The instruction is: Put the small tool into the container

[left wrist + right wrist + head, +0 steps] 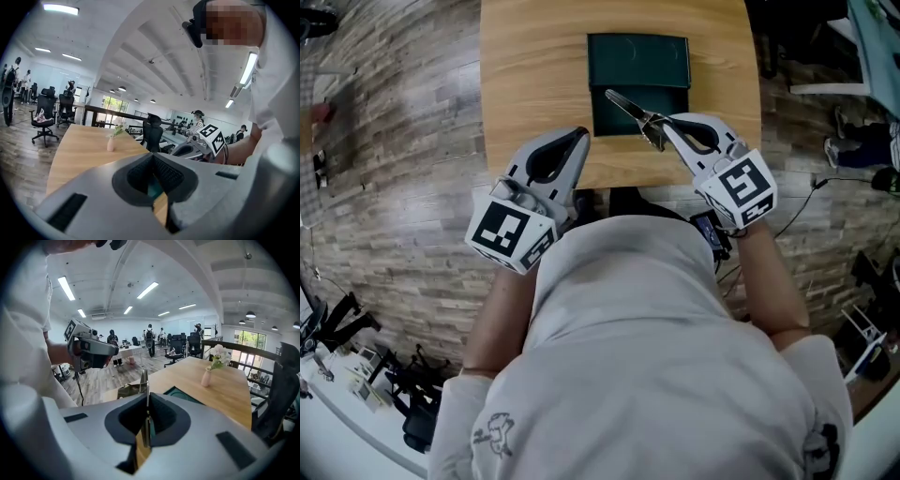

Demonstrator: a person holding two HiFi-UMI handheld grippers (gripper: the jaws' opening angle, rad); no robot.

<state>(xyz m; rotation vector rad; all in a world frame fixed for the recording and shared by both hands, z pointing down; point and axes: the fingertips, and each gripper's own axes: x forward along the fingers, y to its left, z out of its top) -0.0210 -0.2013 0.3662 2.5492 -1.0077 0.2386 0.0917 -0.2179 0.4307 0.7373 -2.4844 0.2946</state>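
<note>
The right gripper (664,120) pinches the tool (628,105) above the near edge of the container (637,58), at 12 o'clock. The left gripper (579,136), pressed together and empty, hangs at its 9 o'clock. This looks like the carry step; next, lower the tool inside and let go.

Far end of the light wooden worktop (525,75) is cut off by the head view's top edge; near edge is hidden under the person's torso (628,328). Held end of the slim metal tool (628,105) is buried between the right gripper (662,122) fingers. It's edge-on in the right gripper view, type unclear. In the left gripper view only a sliver of the dark green rectangular container (153,188) shows past the left gripper (152,157) fingers.
</note>
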